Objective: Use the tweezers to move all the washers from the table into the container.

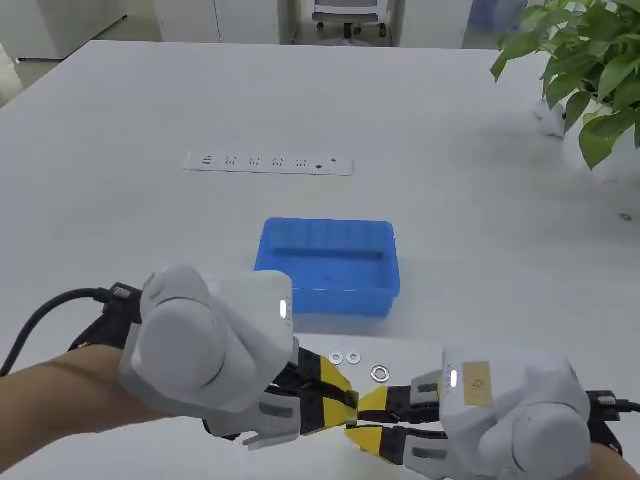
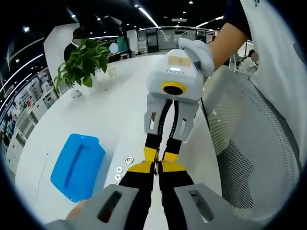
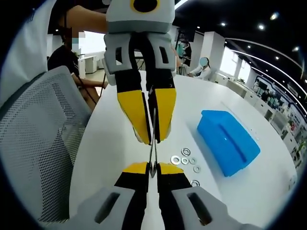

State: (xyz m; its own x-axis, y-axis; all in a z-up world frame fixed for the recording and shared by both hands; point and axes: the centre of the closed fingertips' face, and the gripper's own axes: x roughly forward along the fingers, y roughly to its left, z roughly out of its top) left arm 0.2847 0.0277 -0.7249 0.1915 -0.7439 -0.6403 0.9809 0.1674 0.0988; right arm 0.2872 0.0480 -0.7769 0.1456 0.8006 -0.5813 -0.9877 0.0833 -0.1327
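- spreading wide under everything, a white table (image 1: 150,110) carries the work.
- a mesh chair (image 3: 38,134) stands at the table's edge in the right gripper view.
- a leafy plant (image 1: 590,70) sits at the far right corner.
- a blue container (image 1: 330,295) rests mid-table, just beyond the grippers.
- a white power strip (image 1: 268,163) lies flat, well beyond the container.
- the left gripper (image 2: 156,168) and the right gripper (image 3: 152,168) meet tip to tip, low over the near edge of the table.
- the left gripper's yellow fingers (image 3: 136,112) are drawn close, pinching one end of the tweezers.
- the right gripper's jaws are pressed together on the other end.
- the thin metal tweezers (image 3: 153,143) bridge the two grippers, clamped at both ends.
- the washers (image 1: 352,357) lie loose on the table between the grippers and the container, near its front wall.
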